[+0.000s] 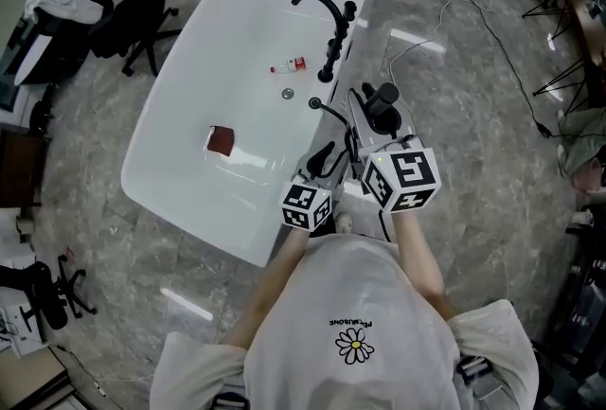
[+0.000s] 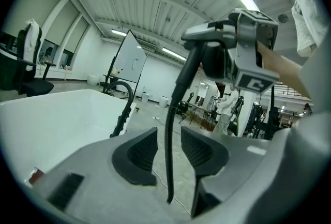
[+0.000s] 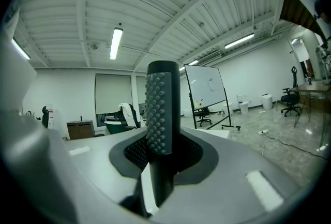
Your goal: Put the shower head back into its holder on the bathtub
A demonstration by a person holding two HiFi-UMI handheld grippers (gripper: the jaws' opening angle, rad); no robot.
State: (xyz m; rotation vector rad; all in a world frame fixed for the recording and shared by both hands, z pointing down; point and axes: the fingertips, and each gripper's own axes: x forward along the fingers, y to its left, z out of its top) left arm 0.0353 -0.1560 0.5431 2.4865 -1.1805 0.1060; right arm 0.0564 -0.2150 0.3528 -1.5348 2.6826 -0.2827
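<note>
The black shower head [image 1: 383, 102] stands upright in my right gripper [image 1: 381, 129], just off the right rim of the white bathtub [image 1: 180, 152]. In the right gripper view the pads are shut on its handle below the nubbed face [image 3: 161, 109], with my right gripper [image 3: 163, 153] pointing level. Its black hose [image 2: 169, 140] runs down between the jaws of my left gripper [image 2: 168, 148], which stand open with gaps on both sides of it. My left gripper [image 1: 327, 162] is beside the tub rim, left of the right one. The black arched faucet [image 1: 322, 15] stands on the rim farther off.
In the tub lie a small bottle [image 1: 289, 65], a drain [image 1: 287, 94] and a dark red object [image 1: 221, 141]. A black fitting [image 1: 315, 102] sits on the rim near the hose. Office chairs [image 1: 133, 25] stand at the left, and cables [image 1: 492, 29] trail over the floor at the right.
</note>
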